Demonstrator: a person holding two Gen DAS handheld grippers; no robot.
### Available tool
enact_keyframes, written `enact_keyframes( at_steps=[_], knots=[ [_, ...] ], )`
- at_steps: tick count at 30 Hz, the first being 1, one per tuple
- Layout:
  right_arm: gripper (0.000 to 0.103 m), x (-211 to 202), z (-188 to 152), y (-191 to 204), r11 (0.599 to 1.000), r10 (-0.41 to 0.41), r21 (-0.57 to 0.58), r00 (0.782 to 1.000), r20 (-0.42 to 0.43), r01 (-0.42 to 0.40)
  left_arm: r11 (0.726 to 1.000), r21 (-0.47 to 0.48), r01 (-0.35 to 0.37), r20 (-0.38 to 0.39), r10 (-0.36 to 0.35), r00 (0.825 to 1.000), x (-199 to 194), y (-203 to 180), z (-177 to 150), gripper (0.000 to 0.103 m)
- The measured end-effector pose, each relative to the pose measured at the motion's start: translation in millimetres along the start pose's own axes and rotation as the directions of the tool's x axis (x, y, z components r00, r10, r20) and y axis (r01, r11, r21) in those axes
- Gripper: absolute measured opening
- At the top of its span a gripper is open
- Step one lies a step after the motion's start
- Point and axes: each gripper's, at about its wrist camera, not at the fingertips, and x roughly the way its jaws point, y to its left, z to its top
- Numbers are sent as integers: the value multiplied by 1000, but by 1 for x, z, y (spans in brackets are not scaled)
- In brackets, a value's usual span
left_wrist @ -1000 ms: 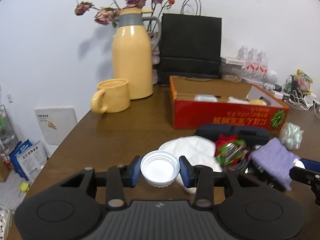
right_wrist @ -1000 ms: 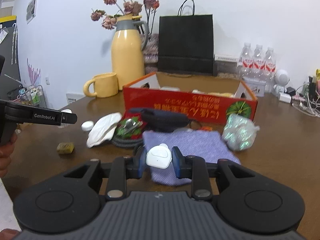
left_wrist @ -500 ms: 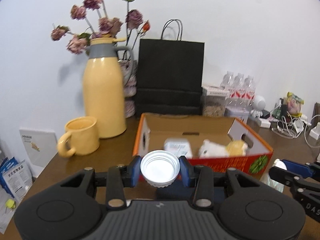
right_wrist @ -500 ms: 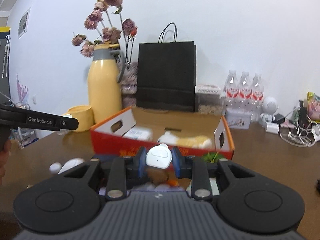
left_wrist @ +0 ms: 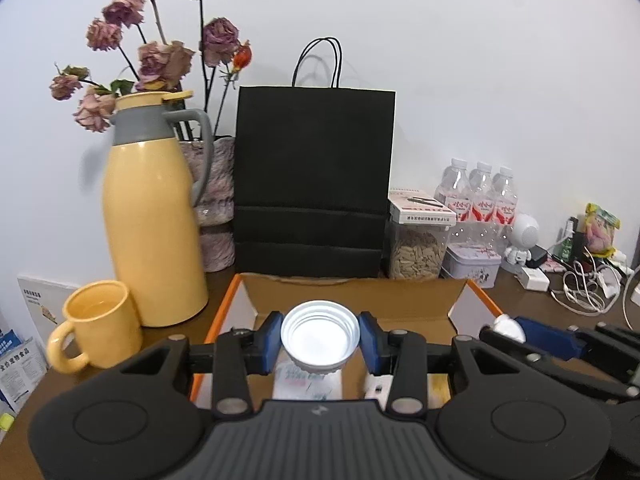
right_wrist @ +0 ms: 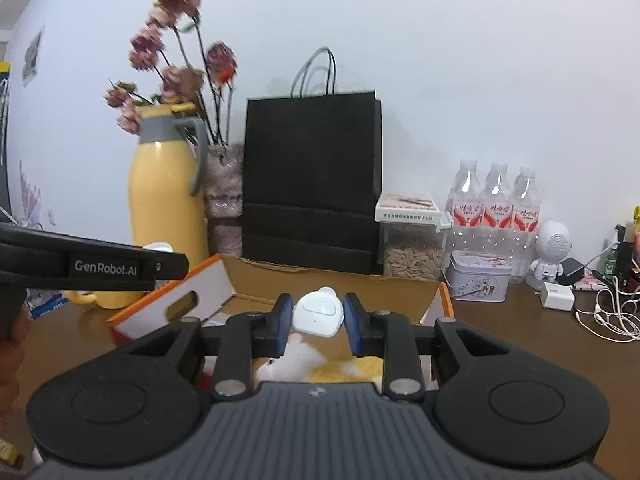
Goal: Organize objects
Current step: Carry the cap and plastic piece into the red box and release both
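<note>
White wall backs a brown counter (left_wrist: 520, 300) crowded at its far edge: a yellow thermos jug (left_wrist: 152, 232) with dried roses (left_wrist: 160, 60) behind it, a yellow mug (left_wrist: 98, 326) to its left, a black paper bag (left_wrist: 312, 184), a clear jar of seeds (left_wrist: 416, 252), a small tin (left_wrist: 472, 260), three water bottles (left_wrist: 480, 196), and a tangle of white cables (left_wrist: 584, 288) at the right.

An open orange cardboard box (left_wrist: 352, 292) sits near the middle, just in front of the bag. The left gripper (left_wrist: 319, 338) hangs over the box's near left part, its jaws closed partway on a white jar lid (left_wrist: 319, 336), blue pads pressing its rim on both sides, hollow side facing the camera. The right gripper (right_wrist: 318, 316) hangs over the box's right part, jaws narrowly set and clamped on a small white rounded case (right_wrist: 318, 315). Below it, inside the box, lies a white and yellow plush toy (right_wrist: 304, 364). Seen from the left wrist, a flat white packet (left_wrist: 308, 380) lies in the box under the lid.
</note>
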Motion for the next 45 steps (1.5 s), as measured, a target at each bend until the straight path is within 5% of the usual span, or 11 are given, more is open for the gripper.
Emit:
enact_keyframes(
  at_steps=[12, 20, 21, 22, 23, 24, 25, 45],
  knots=[
    [28, 86, 3, -23, 1000, 8, 21, 992, -123, -5, 999, 3, -39, -87, 39, 995, 85, -15, 10, 39],
    [29, 101, -2, -22, 1000, 23, 6, 986, -164, -22, 999, 16, -39, -116, 41, 992, 100, -15, 8, 39],
    [31, 101, -3, -21, 1000, 25, 3, 985, -172, -24, 999, 15, -42, -117, 44, 992, 100, -15, 8, 40],
    [44, 101, -3, -21, 1000, 24, 1, 984, -176, -24, 999, 14, -44, -118, 45, 992, 99, -15, 9, 44],
    [56, 101, -3, -22, 1000, 17, 1, 984, -177, -18, 999, 13, -51, -123, 52, 991, 100, -14, 9, 65],
    [83, 100, -4, -22, 1000, 10, 0, 984, -179, -11, 998, 9, -62, -131, 63, 989, 102, -13, 10, 92],
    [98, 100, -4, -22, 1000, 3, -6, 984, -179, -5, 997, 8, -71, -134, 72, 988, 103, -13, 10, 101],
    [103, 93, -1, -21, 999, -21, -27, 987, -158, 17, 996, 4, -86, -129, 86, 988, 98, -11, 11, 103]
  ],
)
